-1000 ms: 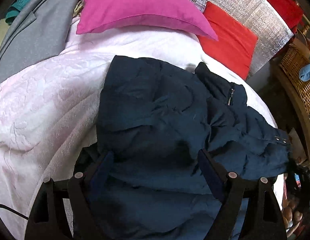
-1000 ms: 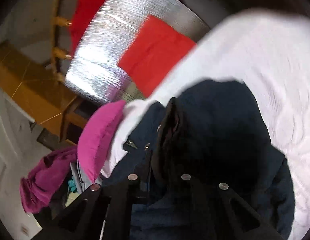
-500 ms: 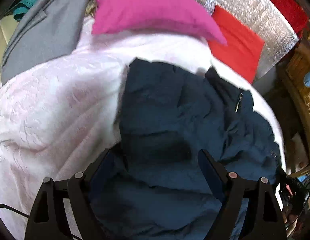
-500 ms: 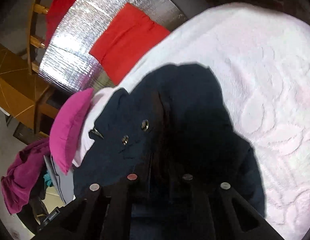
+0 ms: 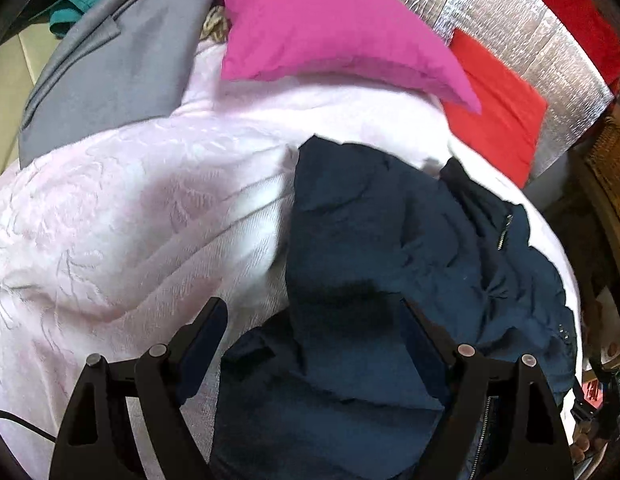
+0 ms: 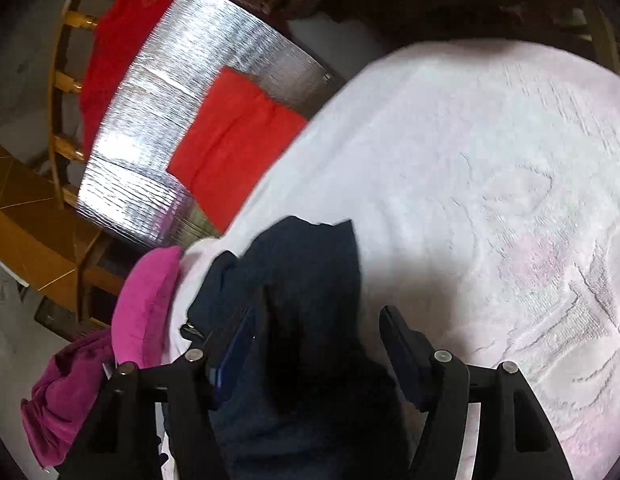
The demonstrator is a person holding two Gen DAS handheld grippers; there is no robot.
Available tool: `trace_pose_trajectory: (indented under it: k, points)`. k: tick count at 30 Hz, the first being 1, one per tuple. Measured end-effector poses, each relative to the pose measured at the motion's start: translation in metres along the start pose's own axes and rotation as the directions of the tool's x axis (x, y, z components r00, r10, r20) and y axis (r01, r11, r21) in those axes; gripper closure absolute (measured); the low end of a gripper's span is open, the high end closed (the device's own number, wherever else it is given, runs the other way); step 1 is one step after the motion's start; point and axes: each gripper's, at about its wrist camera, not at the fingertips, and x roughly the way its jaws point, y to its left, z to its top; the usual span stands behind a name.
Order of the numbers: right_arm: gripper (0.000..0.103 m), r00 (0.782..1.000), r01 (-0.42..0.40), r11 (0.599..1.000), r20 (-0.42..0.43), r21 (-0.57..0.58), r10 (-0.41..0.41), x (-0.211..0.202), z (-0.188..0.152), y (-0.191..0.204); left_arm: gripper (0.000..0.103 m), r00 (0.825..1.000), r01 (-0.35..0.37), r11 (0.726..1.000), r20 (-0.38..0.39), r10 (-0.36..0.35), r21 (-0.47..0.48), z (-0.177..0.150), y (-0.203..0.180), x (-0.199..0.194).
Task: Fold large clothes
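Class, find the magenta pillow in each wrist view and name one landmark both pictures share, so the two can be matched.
Left wrist view: the magenta pillow lies at top centre, on the pale pink bedspread beyond the navy jacket.
Right wrist view: the magenta pillow is at lower left, beside the jacket.
Shared landmark: the red cushion against the silver foil panel.

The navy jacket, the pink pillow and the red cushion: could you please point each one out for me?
navy jacket (image 5: 390, 240): left wrist view, on its rumpled upper panel.
pink pillow (image 5: 330, 28): left wrist view, on its middle.
red cushion (image 6: 234, 148): right wrist view, on its centre.
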Motion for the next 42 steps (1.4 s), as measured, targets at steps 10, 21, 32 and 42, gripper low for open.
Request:
trace_pose_trajectory:
  k: [10,21,32,42]
  points:
    - [0.069,0.989,0.113,0.969,-0.067,-0.218,-0.130,0.031,-0.025,0.038,0.017,0.994,-0.085,0.988,-0.065,0.093,0.127,-0.010,-0.022,0.026]
    - [0.067,0.978,0.207,0.944,0.023,-0.255,-0.208,0.008,-0.021,0.047,0.017,0.995,-0.088,0.979,0.069,0.076,0.185,-0.009,-0.040,-0.020]
    - [0.067,0.986,-0.137,0.894,-0.146,-0.428,0.081,0.013,-0.078,0.110,0.017,0.998,0.059,0.951,0.001,-0.062,0.303,-0.034,-0.090,0.003]
    - [0.083,0.943,-0.061,0.923,-0.326,-0.380,-0.072,0.064,-0.101,0.083,0.012,0.996,-0.081,0.905,0.014,0.083,0.417,-0.055,-0.098,0.023]
